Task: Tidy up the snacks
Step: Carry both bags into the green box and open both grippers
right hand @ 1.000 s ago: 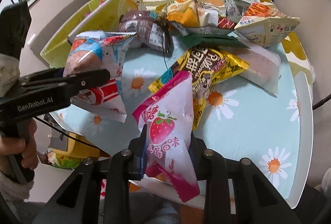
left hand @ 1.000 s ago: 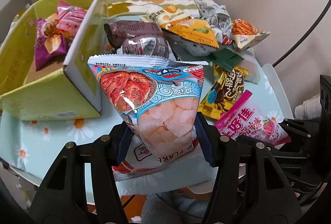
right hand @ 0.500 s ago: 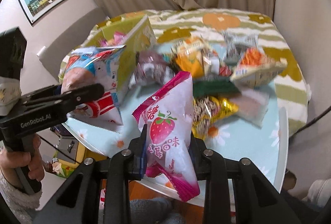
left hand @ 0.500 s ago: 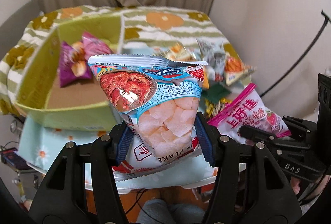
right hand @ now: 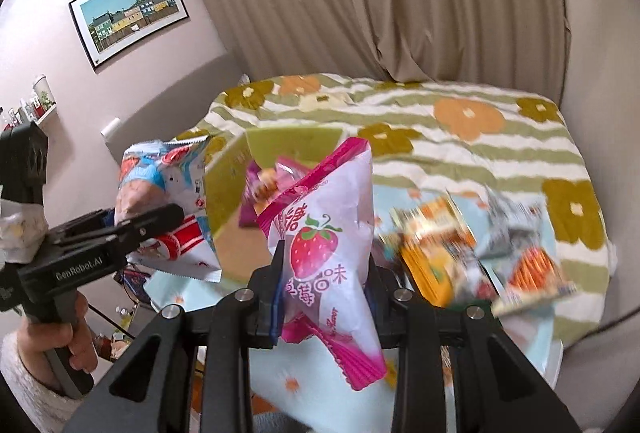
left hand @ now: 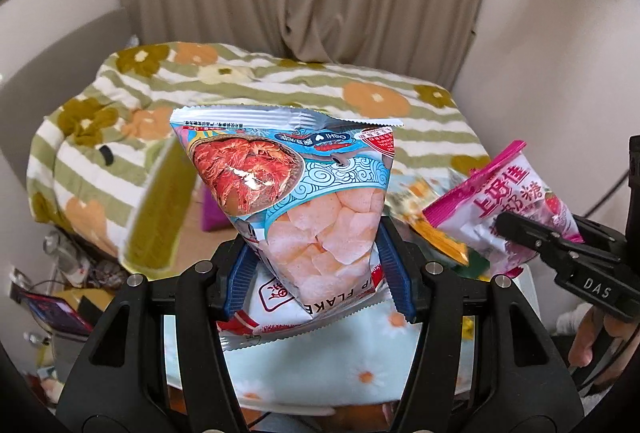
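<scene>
My left gripper (left hand: 316, 269) is shut on a blue and white shrimp chip bag (left hand: 296, 193), held upright high above the table. In the right wrist view that same shrimp chip bag (right hand: 168, 201) shows at the left with the left gripper (right hand: 152, 221) clamped on it. My right gripper (right hand: 324, 293) is shut on a pink strawberry candy bag (right hand: 320, 245). From the left wrist view, the pink strawberry candy bag (left hand: 508, 209) hangs at the right. The green cardboard box (right hand: 280, 145) lies below, between both bags, with purple and pink packets (right hand: 264, 193) inside.
Several loose snack bags (right hand: 472, 257) lie blurred on the light blue daisy tablecloth (right hand: 304, 393) at the right. A striped flower blanket (right hand: 460, 121) covers the bed behind. Curtains and a framed picture (right hand: 128, 13) are on the walls. A hand (right hand: 76, 333) holds the left gripper's handle.
Both grippers have risen with their bags; the table, box and loose snacks now sit lower and smaller in both views, with more curtain and wall showing.
</scene>
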The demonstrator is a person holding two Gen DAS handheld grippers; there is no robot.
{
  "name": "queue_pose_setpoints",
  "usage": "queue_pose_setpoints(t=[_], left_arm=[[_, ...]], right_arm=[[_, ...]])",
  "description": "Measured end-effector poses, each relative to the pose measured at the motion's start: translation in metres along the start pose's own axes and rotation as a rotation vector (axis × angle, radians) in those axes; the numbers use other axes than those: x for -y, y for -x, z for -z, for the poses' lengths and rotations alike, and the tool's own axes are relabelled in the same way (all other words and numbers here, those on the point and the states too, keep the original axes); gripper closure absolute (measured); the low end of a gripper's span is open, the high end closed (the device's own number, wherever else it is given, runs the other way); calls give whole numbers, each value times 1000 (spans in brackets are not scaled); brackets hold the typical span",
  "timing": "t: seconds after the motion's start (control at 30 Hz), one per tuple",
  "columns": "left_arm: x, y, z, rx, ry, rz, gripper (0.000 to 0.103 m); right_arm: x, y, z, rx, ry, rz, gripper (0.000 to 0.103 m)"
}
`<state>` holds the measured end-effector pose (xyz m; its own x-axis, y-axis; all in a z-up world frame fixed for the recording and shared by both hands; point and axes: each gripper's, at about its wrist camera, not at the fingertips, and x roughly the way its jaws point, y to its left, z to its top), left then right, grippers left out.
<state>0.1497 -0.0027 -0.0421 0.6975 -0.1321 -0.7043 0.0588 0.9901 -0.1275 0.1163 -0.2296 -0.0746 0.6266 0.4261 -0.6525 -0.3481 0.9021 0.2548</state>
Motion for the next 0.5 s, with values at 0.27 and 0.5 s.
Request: queue_pose_setpoints(t=[0.27,0.5], left_arm=[[-77,-54,-26,-97,42,-15,49],[-115,-103,-30,-179,36,0,47]], right_arm=[[-46,-69,-44,-46,-33,-37,75],[-70,-126,-58,-116,-91,-18,75]])
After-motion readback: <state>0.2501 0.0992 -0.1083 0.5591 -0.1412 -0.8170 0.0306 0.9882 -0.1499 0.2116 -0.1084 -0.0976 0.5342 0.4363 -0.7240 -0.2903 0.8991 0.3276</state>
